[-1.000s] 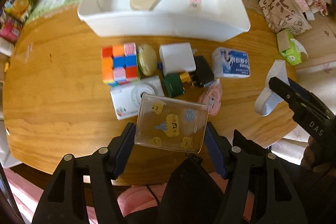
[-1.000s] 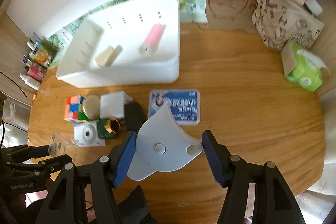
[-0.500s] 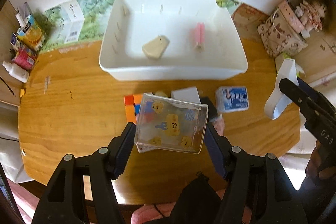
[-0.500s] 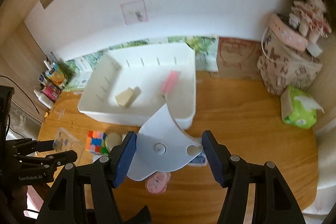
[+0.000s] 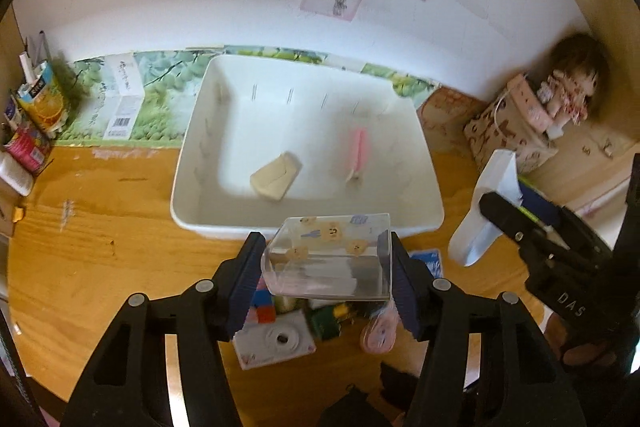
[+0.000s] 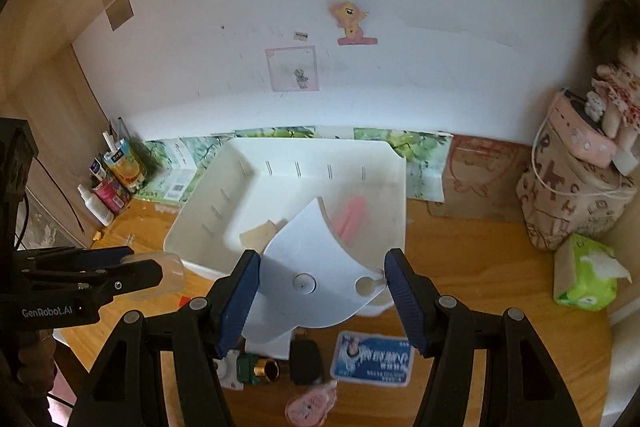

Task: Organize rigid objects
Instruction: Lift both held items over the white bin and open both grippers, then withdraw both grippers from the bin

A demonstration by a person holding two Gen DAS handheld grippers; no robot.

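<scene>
Two carries in hand, both short of the bin

Left gripper (image 5: 326,265) clamps a clear box (image 5: 330,259) with bear stickers, held in the air just near of the bin (image 5: 192,163) wall. Right gripper (image 6: 322,285) grips a white curved plate (image 6: 316,273), lifted over the bin's near edge.

Bin sits far centre on the table (image 5: 100,259); inside lie a beige block (image 5: 276,177) and a pink stick (image 5: 358,153).

Step, as judged: transport to the bin. Next move likely calls for carrying each piece forward past the wall, lowering to bare floor, then releasing. More items (image 5: 276,341) wait on the near table.
</scene>
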